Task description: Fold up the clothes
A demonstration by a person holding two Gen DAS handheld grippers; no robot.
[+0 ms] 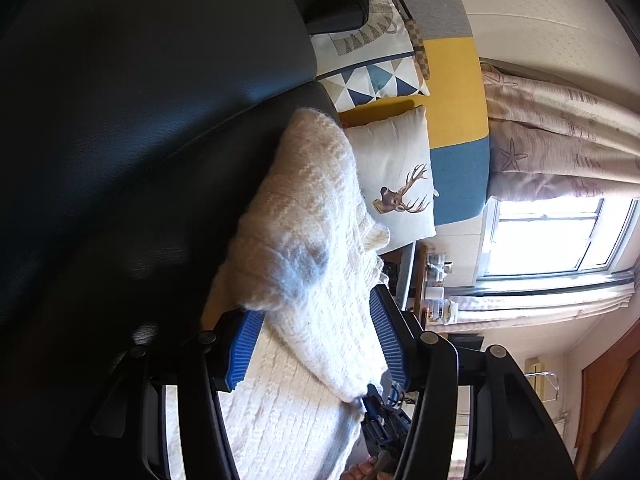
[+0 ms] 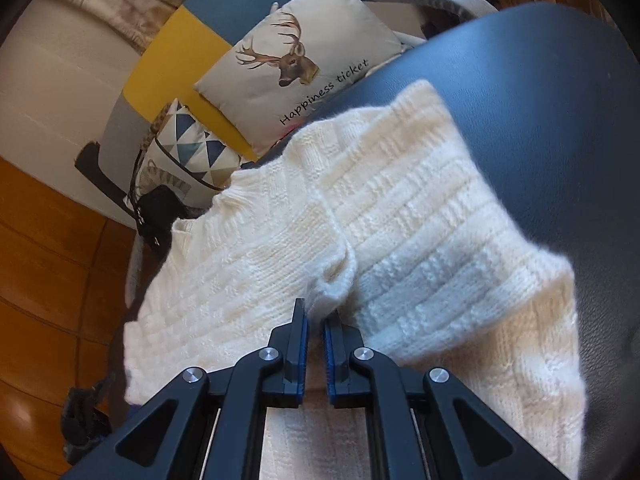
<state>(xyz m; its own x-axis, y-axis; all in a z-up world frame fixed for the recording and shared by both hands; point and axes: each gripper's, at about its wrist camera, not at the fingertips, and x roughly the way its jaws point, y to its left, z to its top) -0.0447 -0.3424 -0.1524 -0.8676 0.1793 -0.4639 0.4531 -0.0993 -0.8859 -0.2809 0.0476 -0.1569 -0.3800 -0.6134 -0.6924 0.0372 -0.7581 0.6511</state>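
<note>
A white knit sweater point(image 2: 400, 216) lies partly folded on a dark blue leather seat point(image 2: 560, 120). My right gripper point(image 2: 316, 332) is shut on a bunched fold at the sweater's near edge, with fabric pinched between its blue pads. In the left wrist view, the same sweater point(image 1: 312, 248) runs between the two fingers of my left gripper point(image 1: 316, 340), which stands wide open around it. The blue pads point(image 1: 244, 344) touch or nearly touch the knit on both sides. The right gripper point(image 1: 380, 416) shows below, with a person's fingertips point(image 1: 360, 470) behind it.
A deer cushion point(image 2: 296, 60) and a triangle-pattern cushion point(image 2: 192, 148) lean against the yellow, blue and grey backrest point(image 2: 172, 60). A black bag point(image 2: 160, 212) sits beside them. Wooden floor point(image 2: 40, 260) lies left of the seat. A bright window point(image 1: 560, 236) and curtain are beyond.
</note>
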